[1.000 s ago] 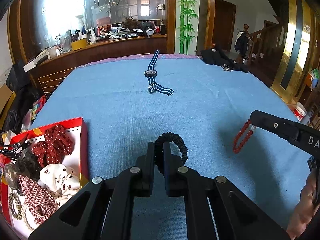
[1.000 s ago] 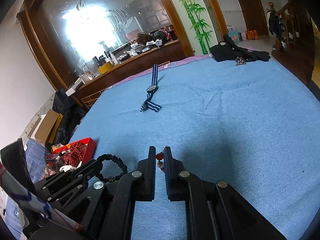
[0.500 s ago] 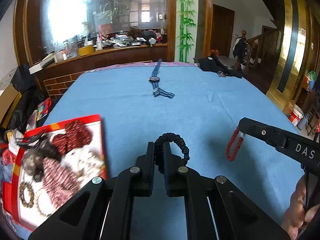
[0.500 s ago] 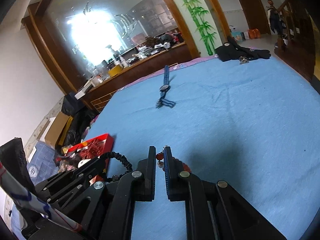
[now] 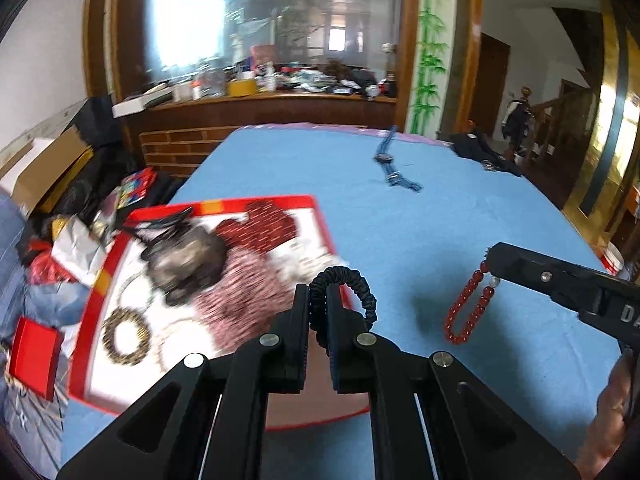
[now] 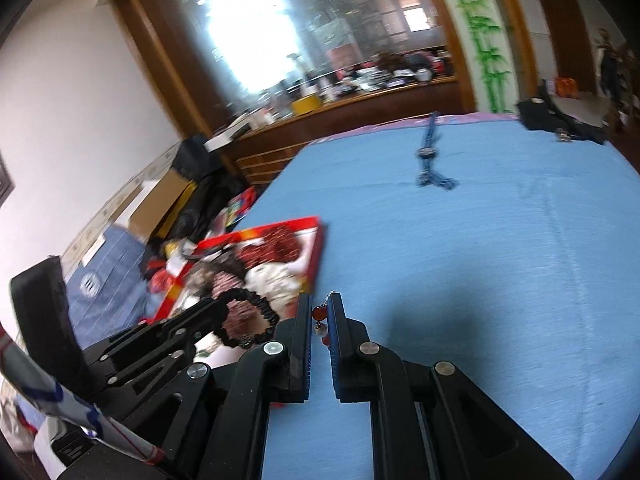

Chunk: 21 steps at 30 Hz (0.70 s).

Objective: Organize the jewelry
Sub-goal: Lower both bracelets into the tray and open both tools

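Observation:
My left gripper [image 5: 318, 296] is shut on a black braided bracelet [image 5: 356, 284] and holds it over the right edge of a red-rimmed tray [image 5: 108, 268]. The bracelet also shows in the right wrist view [image 6: 250, 320]. My right gripper [image 6: 320, 312] is shut on a red bead bracelet [image 5: 466, 308], which hangs from its tip above the blue cloth, to the right of the tray. The tray [image 6: 316, 240] holds hair ties, bows and bead rings. A blue striped watch [image 5: 390, 164] lies far back on the cloth.
The blue tablecloth [image 5: 420, 232] covers the whole table. Dark clothing [image 5: 484, 152] lies at its far right corner. Boxes and bags [image 5: 48, 168] crowd the floor left of the table. A wooden counter [image 5: 260, 108] with clutter stands behind.
Both grippers have swung left toward the tray, each with its bracelet in it. The tray has come from the left edge of view to under the left gripper.

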Motion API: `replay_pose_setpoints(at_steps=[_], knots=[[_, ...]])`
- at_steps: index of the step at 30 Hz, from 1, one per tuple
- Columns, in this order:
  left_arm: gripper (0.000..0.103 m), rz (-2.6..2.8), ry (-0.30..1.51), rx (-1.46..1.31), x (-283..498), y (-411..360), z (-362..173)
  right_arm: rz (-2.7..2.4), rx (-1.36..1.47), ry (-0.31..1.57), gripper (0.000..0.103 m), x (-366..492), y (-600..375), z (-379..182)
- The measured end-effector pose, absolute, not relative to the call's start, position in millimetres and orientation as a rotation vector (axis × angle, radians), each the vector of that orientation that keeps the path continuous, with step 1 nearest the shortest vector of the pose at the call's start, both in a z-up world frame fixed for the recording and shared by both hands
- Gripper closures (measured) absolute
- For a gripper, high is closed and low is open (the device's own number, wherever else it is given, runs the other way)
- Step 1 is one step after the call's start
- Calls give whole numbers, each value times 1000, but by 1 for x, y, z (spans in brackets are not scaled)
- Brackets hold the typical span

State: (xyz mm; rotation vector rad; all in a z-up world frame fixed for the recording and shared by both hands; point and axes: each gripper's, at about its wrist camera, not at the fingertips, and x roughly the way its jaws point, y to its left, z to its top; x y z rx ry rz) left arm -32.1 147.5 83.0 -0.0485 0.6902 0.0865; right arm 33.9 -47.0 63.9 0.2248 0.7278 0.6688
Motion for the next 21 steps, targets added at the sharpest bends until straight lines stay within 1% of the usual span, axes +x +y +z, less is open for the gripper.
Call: replay_pose_setpoints(at_steps=[10,17,21], knots=[[95,180,750,-123,-57,210,54,805,158,804,94,20,22,49],[95,199,784,-174,-58,229,38,853,133,815,94,17,50,48],[95,199,797,-168,-55,228,34,839,128,863,94,25,54,31]])
